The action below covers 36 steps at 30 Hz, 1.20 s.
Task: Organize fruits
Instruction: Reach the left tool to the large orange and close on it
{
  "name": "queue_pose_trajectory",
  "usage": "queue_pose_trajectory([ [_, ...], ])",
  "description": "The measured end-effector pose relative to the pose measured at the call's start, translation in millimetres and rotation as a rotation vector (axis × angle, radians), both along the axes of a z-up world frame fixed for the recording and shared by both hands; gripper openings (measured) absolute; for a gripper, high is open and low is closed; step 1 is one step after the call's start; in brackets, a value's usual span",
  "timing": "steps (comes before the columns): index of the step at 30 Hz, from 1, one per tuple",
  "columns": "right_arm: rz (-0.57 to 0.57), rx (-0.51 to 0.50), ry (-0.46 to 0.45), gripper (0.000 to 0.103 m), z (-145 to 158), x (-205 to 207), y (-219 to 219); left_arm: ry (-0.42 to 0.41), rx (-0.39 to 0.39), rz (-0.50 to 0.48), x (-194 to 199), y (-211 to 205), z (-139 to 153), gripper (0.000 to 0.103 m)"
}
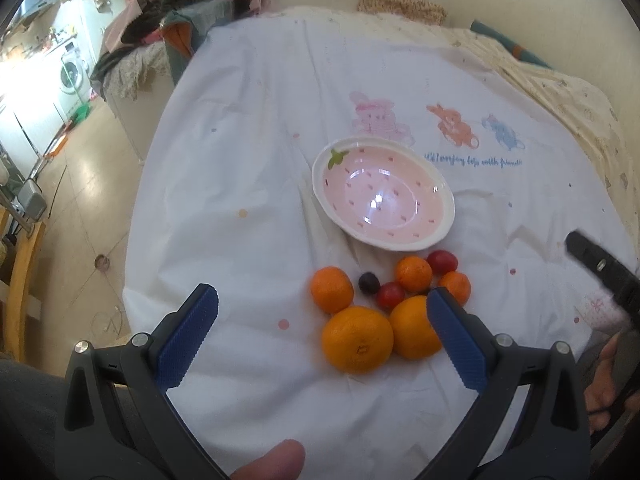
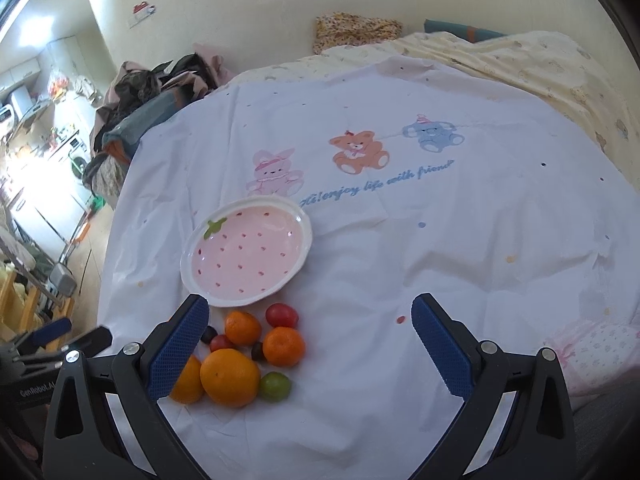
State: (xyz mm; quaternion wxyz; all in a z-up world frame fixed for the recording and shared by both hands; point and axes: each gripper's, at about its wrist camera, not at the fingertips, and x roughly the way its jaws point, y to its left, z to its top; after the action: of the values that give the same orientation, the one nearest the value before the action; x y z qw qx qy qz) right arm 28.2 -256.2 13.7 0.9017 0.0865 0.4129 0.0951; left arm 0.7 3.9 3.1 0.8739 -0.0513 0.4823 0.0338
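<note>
In the left wrist view, the left hand-held gripper [image 1: 322, 298] is spread wide with nothing between its blue pads, low in the frame above a white sheet [image 1: 248, 152] printed with cartoon animals. A pink strawberty-patterned bowl [image 1: 383, 194] sits empty at the centre of the frame, and the fruit lies in a cluster just below it: two large oranges [image 1: 357, 339] side by side, three smaller mandarins [image 1: 332, 289], two red cherry tomatoes [image 1: 391, 295] and a dark grape [image 1: 368, 282]. The right blue pad overlaps the edge of one large orange in the picture; whether it touches cannot be told. A fingertip [image 1: 272, 460] shows at the bottom edge, and part of the right hand-held gripper [image 1: 604, 268] enters at the right edge. In the right wrist view, the right hand-held gripper [image 2: 310, 314] is likewise wide apart and empty, at the bottom of the frame. The bowl [image 2: 246, 250] sits left of centre, with the fruit pile below it, lower left, including a green grape [image 2: 275, 386] beside a large orange [image 2: 229, 377]. The sheet [image 2: 440, 260] fills most of the frame.
</note>
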Motion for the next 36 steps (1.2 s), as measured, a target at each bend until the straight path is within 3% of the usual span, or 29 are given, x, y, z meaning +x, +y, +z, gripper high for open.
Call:
queue_pose_trajectory([
  [6, -0.012, -0.004, 0.039, 0.103, 6.0, 9.5, -21.2, 0.149, 0.005, -0.056, 5.8, -6.2, -15.1, 0.103],
  [12, -0.044, 0.017, 0.089, 0.103, -8.8, 10.8, -28.4, 0.333, 0.074, -0.179, 10.3, -23.0, -42.2, 0.103],
  [15, -0.064, 0.032, 0.11, 0.103, -14.3, 10.2, -31.0, 0.348, 0.084, -0.204, 8.4, -23.7, -47.4, 0.103],
  [18, -0.076, 0.055, 0.116, 0.103, -15.4, 13.1, -34.9, 0.423, 0.07, -0.252, 10.7, -28.0, -60.8, 0.102],
  [30, -0.119, 0.058, 0.144, 0.103, -22.2, 18.0, -43.6, 0.482, 0.11, -0.303, 41.8, -53.5, -104.0, 0.093],
  [36, -0.127, 0.048, 0.17, 0.103, -29.0, 21.4, -43.7, 0.49, 0.123, -0.337, 47.8, -62.4, -111.2, 0.093],
])
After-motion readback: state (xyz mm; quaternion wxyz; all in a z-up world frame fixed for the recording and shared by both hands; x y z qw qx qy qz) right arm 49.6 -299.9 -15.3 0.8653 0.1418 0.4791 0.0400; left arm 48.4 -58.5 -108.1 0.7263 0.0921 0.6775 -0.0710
